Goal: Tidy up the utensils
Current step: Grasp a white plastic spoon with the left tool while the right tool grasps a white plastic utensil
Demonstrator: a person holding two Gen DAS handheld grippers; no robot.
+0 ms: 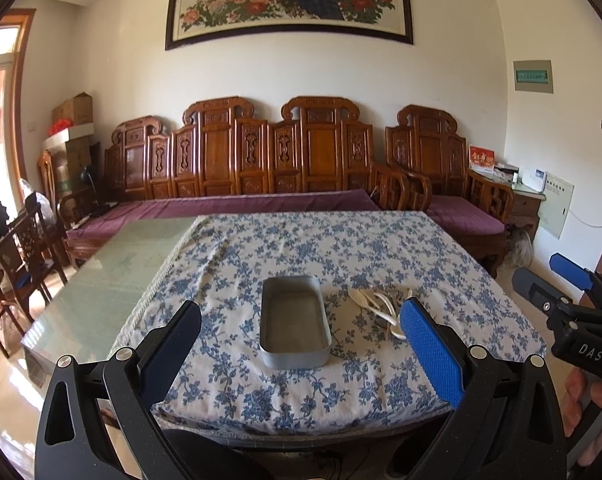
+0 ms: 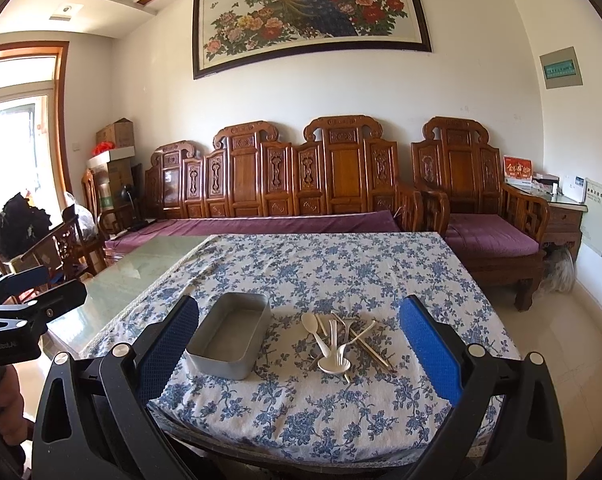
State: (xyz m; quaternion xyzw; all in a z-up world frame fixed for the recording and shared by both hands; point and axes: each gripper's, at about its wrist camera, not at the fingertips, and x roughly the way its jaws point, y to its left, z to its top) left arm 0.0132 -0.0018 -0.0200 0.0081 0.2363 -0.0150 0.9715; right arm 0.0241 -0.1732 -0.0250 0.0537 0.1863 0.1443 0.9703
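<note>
Looking down my right gripper (image 2: 299, 344), jaws spread wide and empty, I see a loose heap of pale plastic spoons and forks (image 2: 335, 344) crossed with thin sticks, lying on the floral tablecloth (image 2: 341, 264) just right of an empty metal tin (image 2: 231, 334). My left gripper (image 1: 301, 336), equally wide and empty, faces the tin squarely, its right finger (image 1: 431, 350) hiding part of the heap.

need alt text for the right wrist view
Open right tongs hover over a blue floral tablecloth, framing an empty metal tin and, to its right, a pile of pale utensils. A carved wooden sofa lines the far wall.
</note>
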